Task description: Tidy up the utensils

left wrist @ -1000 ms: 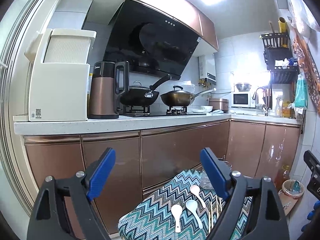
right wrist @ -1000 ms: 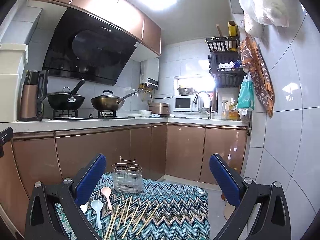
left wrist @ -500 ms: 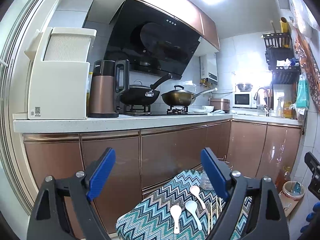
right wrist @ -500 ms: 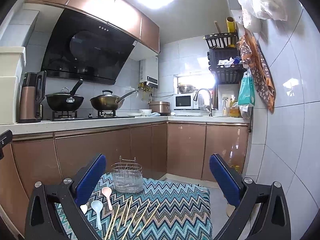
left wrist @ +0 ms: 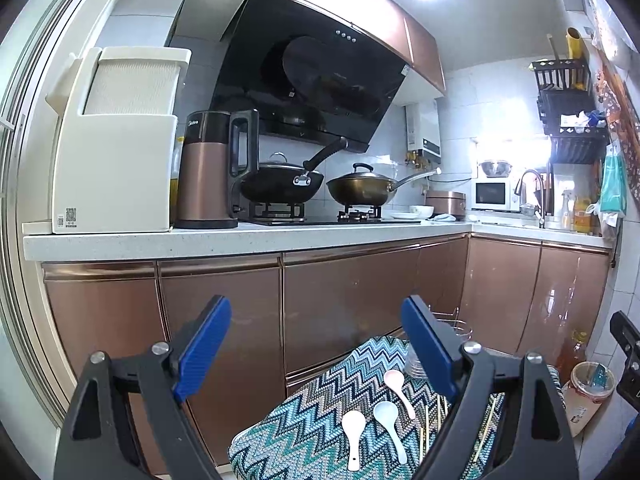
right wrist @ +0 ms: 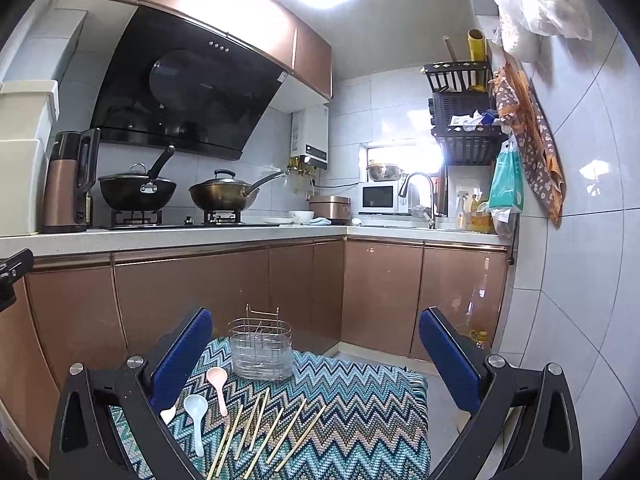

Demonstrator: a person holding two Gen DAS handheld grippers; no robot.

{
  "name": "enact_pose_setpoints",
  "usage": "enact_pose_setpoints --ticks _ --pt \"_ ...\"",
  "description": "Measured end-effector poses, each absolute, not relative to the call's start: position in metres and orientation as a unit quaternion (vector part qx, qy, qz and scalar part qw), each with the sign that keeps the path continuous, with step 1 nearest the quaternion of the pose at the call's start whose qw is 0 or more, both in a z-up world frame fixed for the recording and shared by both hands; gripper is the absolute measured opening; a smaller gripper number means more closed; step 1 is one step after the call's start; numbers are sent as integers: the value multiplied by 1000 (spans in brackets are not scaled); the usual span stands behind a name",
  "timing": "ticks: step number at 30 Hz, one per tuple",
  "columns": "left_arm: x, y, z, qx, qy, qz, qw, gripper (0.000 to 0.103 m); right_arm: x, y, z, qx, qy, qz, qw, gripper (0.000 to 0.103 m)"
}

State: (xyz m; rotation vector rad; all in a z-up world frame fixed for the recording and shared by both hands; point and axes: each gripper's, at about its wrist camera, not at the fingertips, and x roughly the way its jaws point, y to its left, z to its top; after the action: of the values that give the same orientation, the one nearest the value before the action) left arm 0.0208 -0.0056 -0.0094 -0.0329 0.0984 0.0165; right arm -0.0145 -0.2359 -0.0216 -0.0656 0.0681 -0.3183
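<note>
Ahead of your right gripper (right wrist: 316, 350), the wire utensil holder (right wrist: 261, 349) stands upright at the far edge of the zigzag cloth (right wrist: 360, 412), roughly midway between your two fingers and beyond their tips. Nearer to you, the loose chopsticks (right wrist: 269, 428) lie fanned out on the cloth below the gap between the fingers. Just beside your left-hand finger lie the pink spoon (right wrist: 218, 382) and the pale blue spoon (right wrist: 196, 412), with a white spoon (right wrist: 168, 416) half hidden behind that finger. Your right gripper is spread wide and holds nothing.

Your left gripper (left wrist: 316, 350) is also spread wide and empty. From it, the same three spoons sit low between the fingers, closer to the right-hand one: white spoon (left wrist: 353, 434), pale blue spoon (left wrist: 390, 424), pink spoon (left wrist: 398, 386). The holder is mostly hidden behind that right-hand finger. Beyond both tools run copper cabinet doors (right wrist: 192, 296) under a white counter (left wrist: 240, 238) with two woks and a kettle (left wrist: 208, 172).
</note>
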Motion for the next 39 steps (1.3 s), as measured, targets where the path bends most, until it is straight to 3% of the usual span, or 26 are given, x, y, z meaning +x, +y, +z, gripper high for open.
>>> enact_pose_setpoints --ticks 12,29,39 --pt "55 -11 -16 -21 71 13 997 86 11 -248 -21 -32 39 -157 986 103" --pt "124 -15 -51 -25 142 15 989 86 71 -275 -52 -23 113 -157 981 103" --pt "185 13 -100 -75 269 -19 960 86 110 -302 -83 2 188 -150 971 103"
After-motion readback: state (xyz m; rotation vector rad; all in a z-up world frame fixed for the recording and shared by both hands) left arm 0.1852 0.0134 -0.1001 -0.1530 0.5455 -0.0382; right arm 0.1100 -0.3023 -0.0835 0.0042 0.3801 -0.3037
